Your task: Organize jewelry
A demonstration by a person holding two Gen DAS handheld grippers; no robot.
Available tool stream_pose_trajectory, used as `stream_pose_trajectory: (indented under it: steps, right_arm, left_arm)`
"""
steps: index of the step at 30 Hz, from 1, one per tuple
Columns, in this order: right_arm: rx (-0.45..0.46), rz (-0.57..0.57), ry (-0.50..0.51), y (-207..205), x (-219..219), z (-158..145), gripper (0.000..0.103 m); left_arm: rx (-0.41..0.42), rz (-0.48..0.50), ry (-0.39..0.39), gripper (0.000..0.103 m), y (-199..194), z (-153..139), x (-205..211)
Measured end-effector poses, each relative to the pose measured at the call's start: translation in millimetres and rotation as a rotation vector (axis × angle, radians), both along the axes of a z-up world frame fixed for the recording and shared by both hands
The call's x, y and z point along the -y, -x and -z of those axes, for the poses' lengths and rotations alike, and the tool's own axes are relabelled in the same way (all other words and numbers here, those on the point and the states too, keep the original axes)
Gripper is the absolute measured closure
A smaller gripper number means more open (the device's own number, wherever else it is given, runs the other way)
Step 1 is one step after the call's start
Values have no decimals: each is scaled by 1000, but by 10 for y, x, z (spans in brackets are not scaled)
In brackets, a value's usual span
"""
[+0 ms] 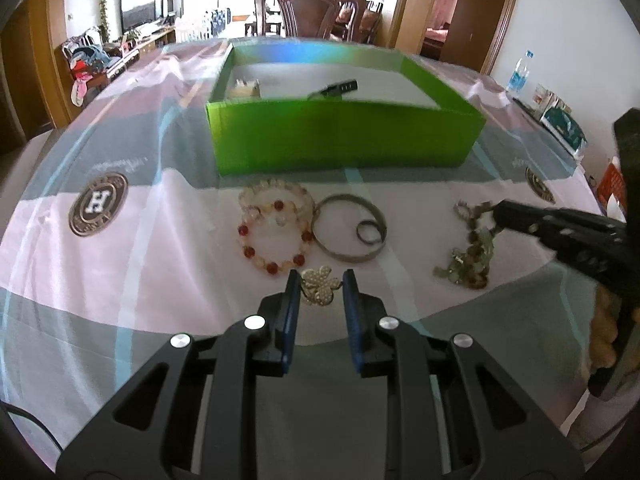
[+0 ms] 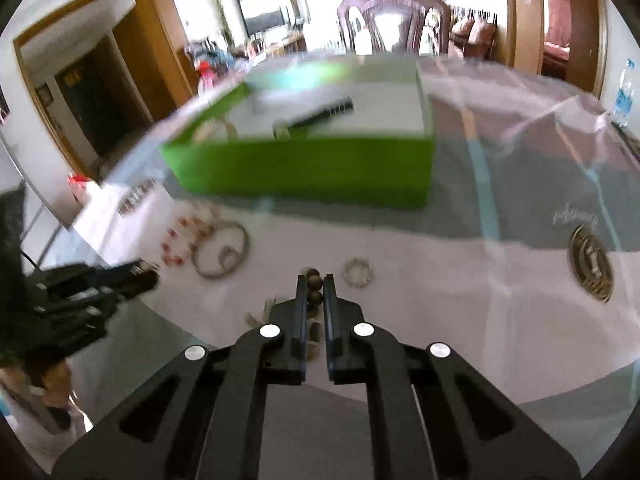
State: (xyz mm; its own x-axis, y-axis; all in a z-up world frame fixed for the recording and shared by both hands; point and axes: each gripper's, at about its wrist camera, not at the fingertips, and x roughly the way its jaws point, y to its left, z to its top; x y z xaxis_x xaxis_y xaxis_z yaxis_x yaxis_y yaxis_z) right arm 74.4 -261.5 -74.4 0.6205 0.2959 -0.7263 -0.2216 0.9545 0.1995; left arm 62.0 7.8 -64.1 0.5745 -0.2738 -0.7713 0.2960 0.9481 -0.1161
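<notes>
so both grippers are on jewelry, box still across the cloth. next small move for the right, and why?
Probably lift the right gripper straight up a little. Its jaws stand nearly closed around the dark beads of the beaded strand, whose remainder lies heaped on the cloth. A short lift would show whether the grip holds before heading to the green box.

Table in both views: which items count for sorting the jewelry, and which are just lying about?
For the job: green box; pearl brooch; beaded bracelets; bangle; small ring; bead necklace; crystal ring.

Lying about: water bottle; chair; packets at the table edge.
</notes>
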Motion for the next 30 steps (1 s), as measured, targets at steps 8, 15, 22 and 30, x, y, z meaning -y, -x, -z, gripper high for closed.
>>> stream_pose_trajectory:
  steps: [8,15,22,30]
  right_arm:
    - [186,-45,-61,253,-40,-732,95]
    - [202,-53,-35,301,-93,-776,95]
    - [168,-54,2,330,-123,-596,95]
    - [14,131,159,117,156,-108,94]
  left_arm:
    - [106,4,27,82,126,-396,-75]
    - [74,-8,24,82,94,-316,-107]
    - [45,-6,12,81,77,-213,-87]
    - [12,-3,4,81,57,-86,-43]
